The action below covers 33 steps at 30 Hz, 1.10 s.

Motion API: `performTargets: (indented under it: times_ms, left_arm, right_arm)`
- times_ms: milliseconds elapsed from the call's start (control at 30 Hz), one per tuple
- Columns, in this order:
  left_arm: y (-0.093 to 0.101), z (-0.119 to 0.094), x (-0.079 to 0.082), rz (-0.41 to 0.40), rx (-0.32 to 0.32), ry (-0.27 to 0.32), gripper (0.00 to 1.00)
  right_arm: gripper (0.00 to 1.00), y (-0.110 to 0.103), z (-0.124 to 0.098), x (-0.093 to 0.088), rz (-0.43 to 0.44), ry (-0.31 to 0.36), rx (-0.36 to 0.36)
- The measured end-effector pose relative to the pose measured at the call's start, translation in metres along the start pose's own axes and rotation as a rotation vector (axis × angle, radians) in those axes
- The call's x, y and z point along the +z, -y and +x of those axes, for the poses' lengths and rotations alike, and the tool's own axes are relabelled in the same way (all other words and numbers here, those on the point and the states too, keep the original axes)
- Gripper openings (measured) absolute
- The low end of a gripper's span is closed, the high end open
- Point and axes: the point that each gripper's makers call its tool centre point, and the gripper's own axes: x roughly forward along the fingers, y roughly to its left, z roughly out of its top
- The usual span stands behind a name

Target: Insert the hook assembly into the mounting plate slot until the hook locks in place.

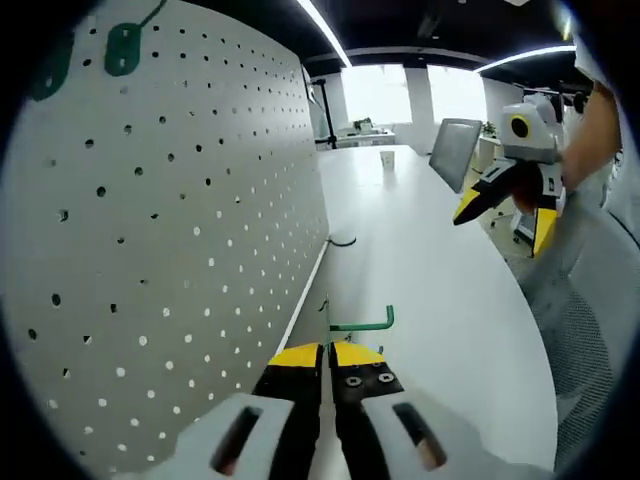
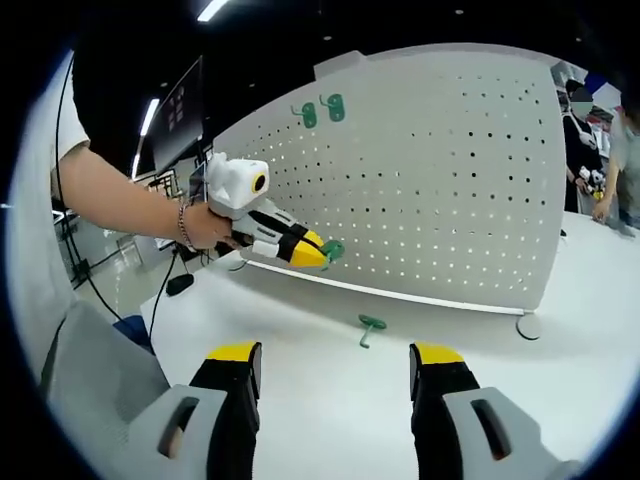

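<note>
Pegboard (image 2: pixel 440 180), pale grey and dotted with holes, stands upright on a white table (image 2: pixel 320 400); in the left gripper view the same panel (image 1: pixel 170 230) runs along the left side. Two green hooks (image 2: pixel 322 110) hang near its upper edge in the right gripper view.

Table surface stretches away from the board's foot, with a second green hook (image 2: pixel 370 327) lying loose on it, just in front of the panel's base and well ahead of the right gripper (image 2: pixel 335 375), roughly midway between its two jaws. Those jaws stand wide apart with nothing between them.

The left gripper (image 1: pixel 328 358) has its yellow-tipped jaws closed together on a green hook (image 1: pixel 365 323), whose bent arm pokes out to the right just beyond the tips, close beside the lower edge of the pegboard. From the right gripper view, that same gripper (image 2: pixel 310 252) is held by a hand (image 2: pixel 205 228), its tips pressed near the board with the green piece at its nose; whether the hook touches the panel cannot be told.
</note>
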Motion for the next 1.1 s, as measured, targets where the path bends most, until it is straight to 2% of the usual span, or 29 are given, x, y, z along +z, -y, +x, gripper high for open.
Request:
performTargets:
  times_ms: [100, 167, 233, 333, 400, 600, 967, 1100]
  left_arm:
    - [0.000, -0.005, 0.005, -0.014, 0.018, 0.026, 0.02]
    - [0.003, -0.008, 0.011, -0.074, 0.021, 0.068, 0.02]
    - [0.006, -0.011, 0.011, -0.044, 0.018, 0.065, 0.02]
    - [0.006, -0.016, 0.016, -0.060, 0.029, 0.083, 0.02]
    - [0.006, -0.022, 0.026, -0.084, 0.045, 0.130, 0.02]
    - [0.011, -0.032, 0.035, -0.065, 0.058, 0.147, 0.02]
    - [0.019, -0.064, 0.068, -0.093, 0.118, 0.276, 0.03]
    - [0.024, -0.075, 0.075, -0.107, 0.144, 0.314, 0.03]
  right_arm:
    - [0.58, -0.001, 0.000, 0.003, -0.005, 0.006, 0.002]
    - [0.58, -0.003, 0.001, 0.004, -0.012, 0.009, 0.004]
    - [0.58, -0.003, 0.001, 0.004, -0.011, 0.007, 0.007]
    - [0.58, -0.004, 0.001, 0.005, -0.013, 0.010, 0.007]
    - [0.58, -0.004, 0.001, 0.007, -0.012, 0.015, 0.005]
    - [0.58, -0.004, 0.001, 0.007, -0.006, 0.020, 0.004]
    - [0.58, -0.007, -0.001, 0.011, -0.008, 0.040, 0.010]
    - [0.58, -0.010, -0.002, 0.013, -0.007, 0.051, 0.015]
